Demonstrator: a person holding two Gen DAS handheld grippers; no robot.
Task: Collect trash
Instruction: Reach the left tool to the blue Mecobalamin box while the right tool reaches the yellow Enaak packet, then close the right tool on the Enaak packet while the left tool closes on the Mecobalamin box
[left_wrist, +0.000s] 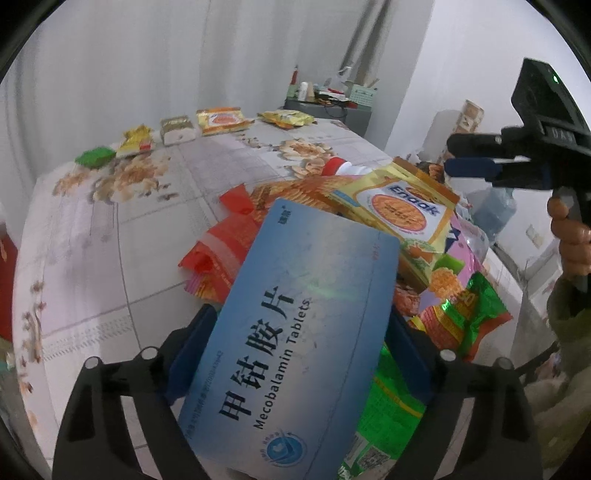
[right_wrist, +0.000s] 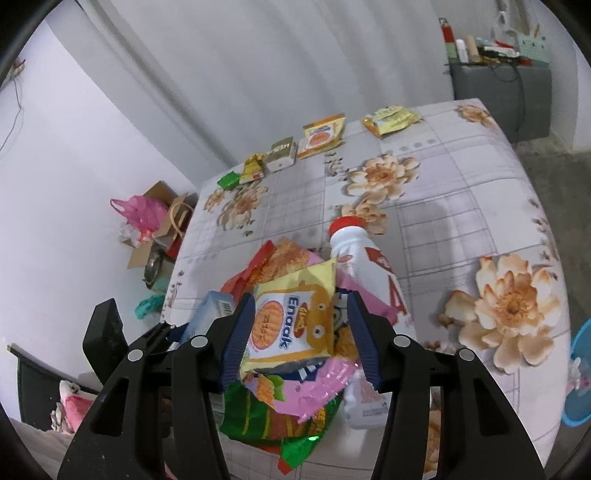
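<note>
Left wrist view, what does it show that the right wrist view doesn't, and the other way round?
Only the left wrist view shows the printed face of the blue tablet box and a hand holding the right hand-held gripper. Only the right wrist view shows the pink plastic bag and cardboard box on the floor. Both show the Enaak packet on the wrapper pile and the white bottle's red cap.

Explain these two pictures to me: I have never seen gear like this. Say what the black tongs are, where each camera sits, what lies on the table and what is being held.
No robot here: a person holds a hand-held gripper in each hand, with a fisheye camera on each looking along its fingers. The left view shows the left hand-held gripper with a blue tablet box between its fingers. The right view shows the right hand-held gripper around a yellow Enaak packet atop a pile of wrappers. A white bottle lies beside it on the flowered tablecloth; more packets line the far edge.
</note>
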